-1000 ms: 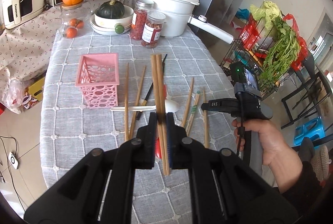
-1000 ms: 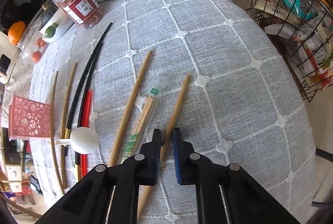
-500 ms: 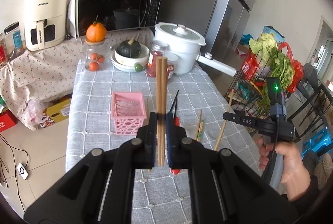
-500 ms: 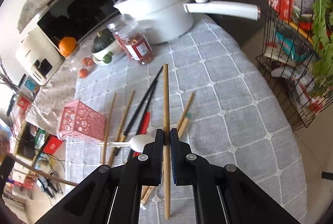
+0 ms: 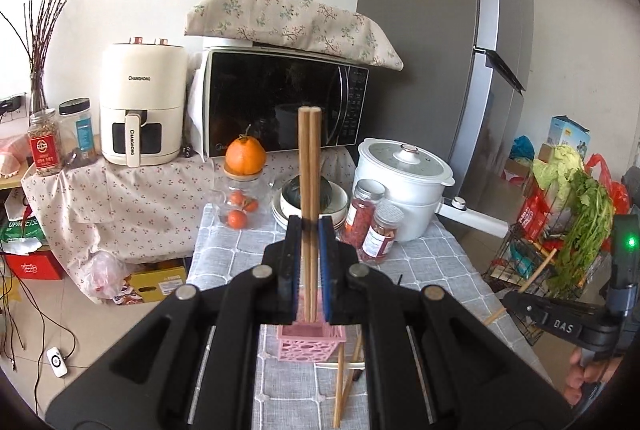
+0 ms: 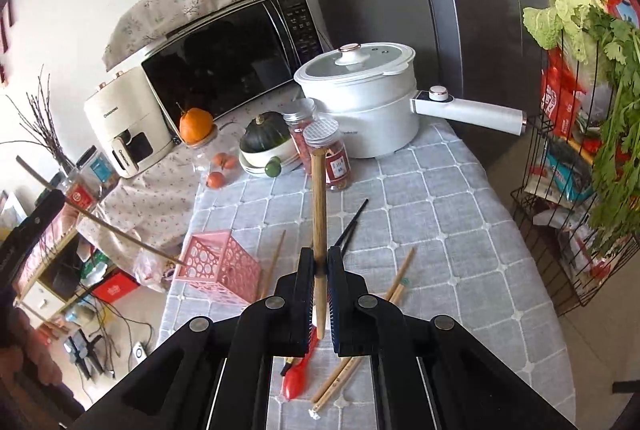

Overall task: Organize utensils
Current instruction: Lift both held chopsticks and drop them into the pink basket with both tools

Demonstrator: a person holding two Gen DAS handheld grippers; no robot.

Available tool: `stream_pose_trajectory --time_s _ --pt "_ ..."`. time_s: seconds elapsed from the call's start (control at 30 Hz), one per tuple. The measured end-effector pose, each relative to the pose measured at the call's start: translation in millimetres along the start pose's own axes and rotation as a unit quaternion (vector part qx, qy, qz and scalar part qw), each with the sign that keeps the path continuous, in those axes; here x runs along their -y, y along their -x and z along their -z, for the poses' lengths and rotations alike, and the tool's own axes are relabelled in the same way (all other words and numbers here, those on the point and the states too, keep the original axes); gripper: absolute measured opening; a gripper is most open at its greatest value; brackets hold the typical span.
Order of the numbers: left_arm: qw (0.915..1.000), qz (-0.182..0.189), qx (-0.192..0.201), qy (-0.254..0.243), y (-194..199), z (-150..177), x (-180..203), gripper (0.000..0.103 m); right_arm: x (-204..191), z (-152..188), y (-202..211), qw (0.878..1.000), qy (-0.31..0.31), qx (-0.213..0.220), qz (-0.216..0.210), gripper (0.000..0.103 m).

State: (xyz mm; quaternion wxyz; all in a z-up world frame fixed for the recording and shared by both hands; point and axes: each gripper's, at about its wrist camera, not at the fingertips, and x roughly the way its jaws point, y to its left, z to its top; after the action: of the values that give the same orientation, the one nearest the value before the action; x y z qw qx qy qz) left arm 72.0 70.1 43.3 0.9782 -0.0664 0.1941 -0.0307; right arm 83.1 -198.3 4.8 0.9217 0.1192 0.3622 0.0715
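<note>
My left gripper [image 5: 309, 230] is shut on a pair of wooden chopsticks [image 5: 309, 166], held upright with their lower ends over the pink basket [image 5: 311, 344]. In the right wrist view those chopsticks [image 6: 108, 226] slant down to the rim of the pink basket [image 6: 218, 266]. My right gripper [image 6: 320, 262] is shut on one wooden chopstick [image 6: 319, 206], held up above the table. Loose wooden chopsticks [image 6: 396, 284], black chopsticks [image 6: 351, 228] and a red spoon [image 6: 296, 382] lie on the grey checked tablecloth [image 6: 440, 230].
At the back of the table stand a white pot with a long handle [image 6: 360, 98], two spice jars [image 6: 328, 154], a bowl with a squash [image 6: 266, 146] and a glass jar with an orange [image 5: 244, 186]. A wire rack with greens [image 6: 588, 150] is on the right.
Both grippers have lifted and tilted up with their chopsticks. The left pair now stands upright with its lower ends at the pink basket. The right chopstick is higher above the table.
</note>
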Motion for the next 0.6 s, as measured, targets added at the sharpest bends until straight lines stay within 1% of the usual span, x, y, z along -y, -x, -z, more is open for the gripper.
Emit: stream_pose_trajectory --time_s 0.1,0.23,0.4,0.47,0.5,0.53,0.6 --pt "0.9998 -0.014 -0.013 -0.005 -18 7 -1 0.009 -3 1 -4 1.0 0.0 -0.004 -0.004 0.007" --pt "0.9986 -0.023 -0.047 -0.007 -42 17 -2 0.009 -3 3 -6 1.0 -0.001 -0.007 -0.008 0.007" --pt "0.9966 -0.021 -0.079 0.009 -61 26 -4 0.01 -6 5 -2 1.0 0.0 -0.005 -0.014 0.007" --pt "0.9961 -0.016 -0.084 0.019 -62 27 -4 0.019 -8 5 0 1.0 0.0 -0.003 -0.019 0.007" --pt "0.9959 -0.014 -0.087 0.021 -62 26 -4 0.032 -9 5 1 1.0 0.001 -0.002 -0.022 0.007" --pt "0.9959 -0.015 -0.087 0.021 -61 25 -4 0.042 -11 5 3 1.0 0.003 0.0 -0.025 0.007" --pt "0.9963 -0.016 -0.082 0.017 -54 22 -3 0.049 -16 3 8 0.999 0.007 0.008 -0.032 0.007"
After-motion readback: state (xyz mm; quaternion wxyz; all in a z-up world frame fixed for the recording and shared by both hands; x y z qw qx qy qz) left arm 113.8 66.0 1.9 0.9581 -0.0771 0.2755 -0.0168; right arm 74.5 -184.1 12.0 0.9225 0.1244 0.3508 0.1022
